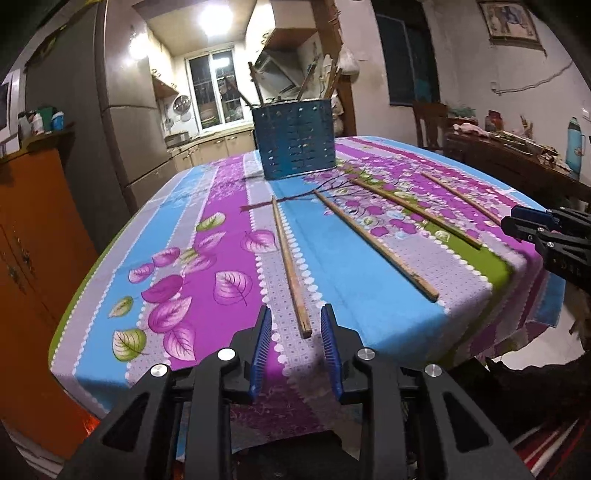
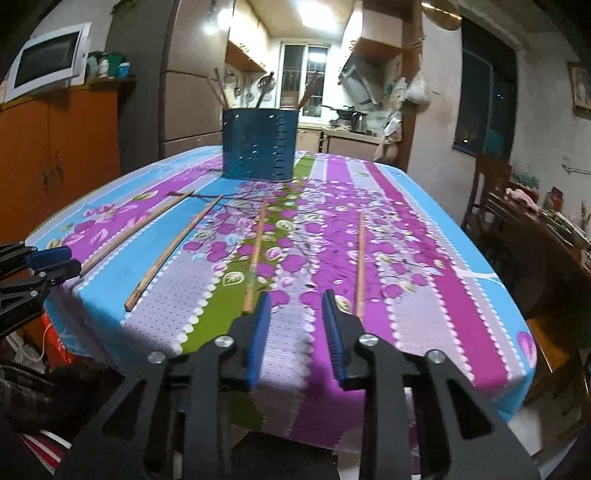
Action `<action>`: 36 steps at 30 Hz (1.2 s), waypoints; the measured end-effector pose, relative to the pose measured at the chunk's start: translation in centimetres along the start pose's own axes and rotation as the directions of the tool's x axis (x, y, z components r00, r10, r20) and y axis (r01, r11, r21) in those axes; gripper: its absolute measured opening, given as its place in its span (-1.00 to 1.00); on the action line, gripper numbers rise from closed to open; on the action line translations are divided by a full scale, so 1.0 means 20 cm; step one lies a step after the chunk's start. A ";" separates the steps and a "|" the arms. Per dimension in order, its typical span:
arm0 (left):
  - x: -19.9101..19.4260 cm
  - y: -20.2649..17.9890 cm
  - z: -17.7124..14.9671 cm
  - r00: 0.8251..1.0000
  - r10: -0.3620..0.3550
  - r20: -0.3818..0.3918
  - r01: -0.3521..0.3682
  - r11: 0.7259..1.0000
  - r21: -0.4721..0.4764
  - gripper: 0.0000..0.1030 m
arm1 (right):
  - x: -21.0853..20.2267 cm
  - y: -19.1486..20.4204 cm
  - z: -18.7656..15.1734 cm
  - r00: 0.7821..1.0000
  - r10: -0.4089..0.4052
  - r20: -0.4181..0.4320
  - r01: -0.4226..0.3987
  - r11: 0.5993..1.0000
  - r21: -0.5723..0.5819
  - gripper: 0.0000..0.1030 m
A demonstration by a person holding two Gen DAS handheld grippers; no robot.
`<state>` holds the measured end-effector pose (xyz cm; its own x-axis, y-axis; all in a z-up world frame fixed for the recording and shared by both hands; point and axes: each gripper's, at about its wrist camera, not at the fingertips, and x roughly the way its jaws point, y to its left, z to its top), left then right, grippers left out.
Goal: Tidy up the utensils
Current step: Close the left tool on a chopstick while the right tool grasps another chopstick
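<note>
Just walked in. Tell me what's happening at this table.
A person holding a gripper in each hand is tidying chopsticks into the blue utensil holder. Four chopsticks lie loose on the floral tablecloth. The left gripper straddles the near end of the leftmost chopstick, pads not yet pressing. The right gripper sits open between the two right-hand chopsticks, gripping nothing. The holder already has utensils in it.

Bright ceiling lights (image 1: 216, 18) in the far kitchen blow out to white glare while the near room stays dim, the fisheye bends the bench (image 1: 369, 306) edges and darkens the corners, and the right wrist view is softly blurred, with faint shadows under each gripper.
</note>
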<state>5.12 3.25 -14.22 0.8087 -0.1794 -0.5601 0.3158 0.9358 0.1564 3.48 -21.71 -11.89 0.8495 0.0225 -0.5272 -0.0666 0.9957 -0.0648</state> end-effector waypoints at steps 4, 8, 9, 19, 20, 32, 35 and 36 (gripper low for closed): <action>0.02 -0.01 -0.01 1.000 0.001 -0.001 -0.001 1.000 -0.005 -0.43 | 0.03 0.02 0.01 1.000 0.031 -0.003 -0.031 0.999 -0.013 -0.50; 0.03 0.00 -0.01 1.000 0.006 -0.011 -0.006 1.000 -0.020 -0.43 | 0.04 0.07 0.02 0.998 0.067 -0.006 -0.068 0.997 -0.028 -0.50; 0.04 0.00 -0.01 1.000 0.008 -0.017 -0.009 1.000 -0.024 -0.43 | 0.05 0.07 0.02 0.997 0.073 -0.008 -0.073 0.997 -0.028 -0.50; 0.08 0.00 0.03 0.996 0.058 -0.073 -0.061 0.998 -0.034 -0.43 | 0.08 0.07 0.00 0.993 0.112 -0.022 -0.113 0.994 -0.010 -0.50; 0.08 0.00 0.03 0.995 0.059 -0.075 -0.062 0.997 -0.038 -0.43 | 0.08 0.07 0.00 0.993 0.118 -0.024 -0.118 0.993 -0.009 -0.50; 0.08 0.00 0.03 0.994 0.064 -0.084 -0.068 0.997 -0.042 -0.43 | 0.12 0.07 -0.02 0.992 0.122 -0.037 -0.122 0.993 0.011 -0.50; 0.09 -0.01 0.03 0.994 0.063 -0.087 -0.067 0.997 -0.044 -0.43 | 0.13 0.07 -0.01 0.993 0.117 -0.035 -0.117 0.993 0.008 -0.50; 0.09 -0.01 0.04 0.994 0.063 -0.087 -0.067 0.997 -0.045 -0.43 | 0.13 0.08 -0.01 0.993 0.114 -0.034 -0.114 0.993 0.005 -0.50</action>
<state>6.82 2.61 -14.62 0.7808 -0.0927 -0.6179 0.2383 0.9584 0.1573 5.48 -20.15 -13.54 0.8180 0.1329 -0.5596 -0.1602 0.9871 0.0003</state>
